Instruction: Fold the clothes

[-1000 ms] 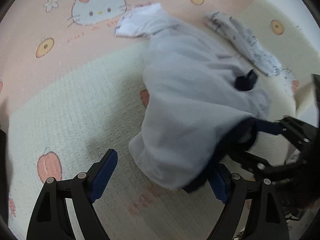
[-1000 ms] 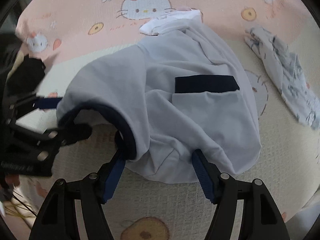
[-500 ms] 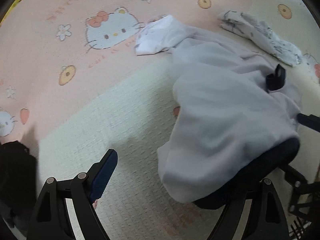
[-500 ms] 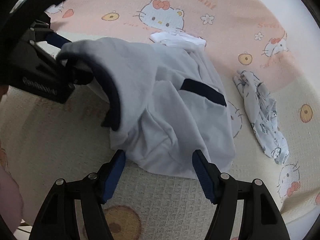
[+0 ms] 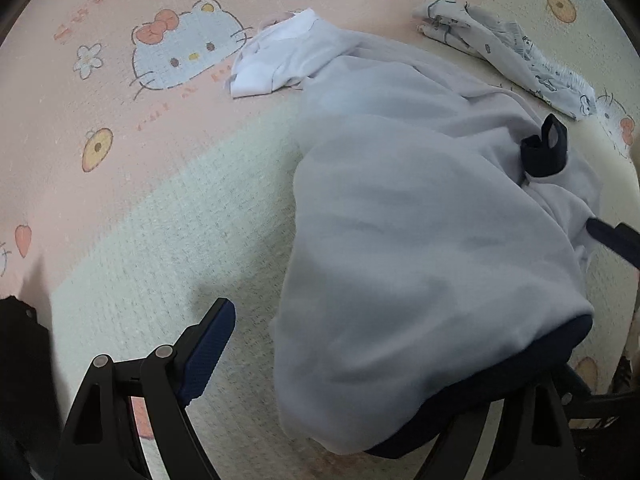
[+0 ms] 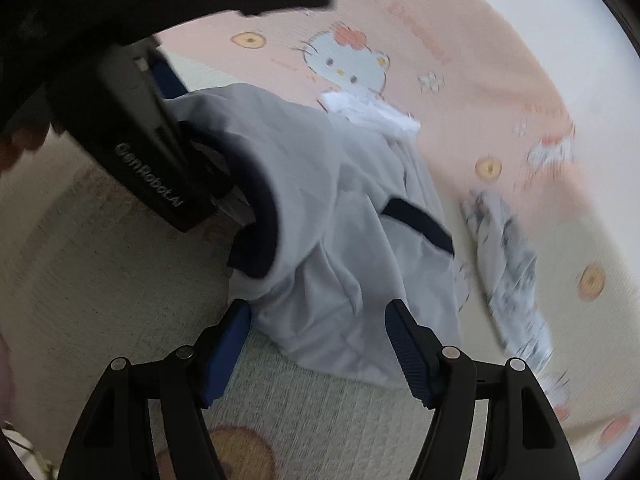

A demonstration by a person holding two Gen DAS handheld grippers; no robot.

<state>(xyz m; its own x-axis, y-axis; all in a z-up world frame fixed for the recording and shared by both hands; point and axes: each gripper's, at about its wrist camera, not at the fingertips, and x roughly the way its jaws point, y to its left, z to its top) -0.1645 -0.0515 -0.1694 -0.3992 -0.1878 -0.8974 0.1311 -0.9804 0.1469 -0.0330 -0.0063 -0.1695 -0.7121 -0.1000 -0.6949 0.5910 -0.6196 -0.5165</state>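
Note:
A pale grey garment (image 5: 420,240) with navy trim lies bunched on the blanket. My left gripper (image 5: 360,344) is open. Its left finger (image 5: 208,348) is bare over the blanket, and the garment's navy-edged opening (image 5: 500,380) hangs over its right finger, which is hidden. In the right wrist view, the left gripper's black body (image 6: 148,160) reaches into that navy-edged opening (image 6: 260,220). My right gripper (image 6: 318,312) has its jaws opening wide, with the grey garment's (image 6: 340,208) lower edge between the fingers and no pad pressing on it. A navy pocket band (image 6: 418,226) shows.
A white garment (image 5: 280,60) lies at the grey one's far end, and a patterned pale garment (image 5: 508,52) lies to the right. All rest on a pink and cream cartoon-cat blanket (image 5: 120,160). A dark object (image 5: 20,360) sits at the lower left.
The right gripper has rolled and swung, and its jaws now stand a little wider. The left gripper shifted sideways, with the navy-edged opening still hooked over its right finger.

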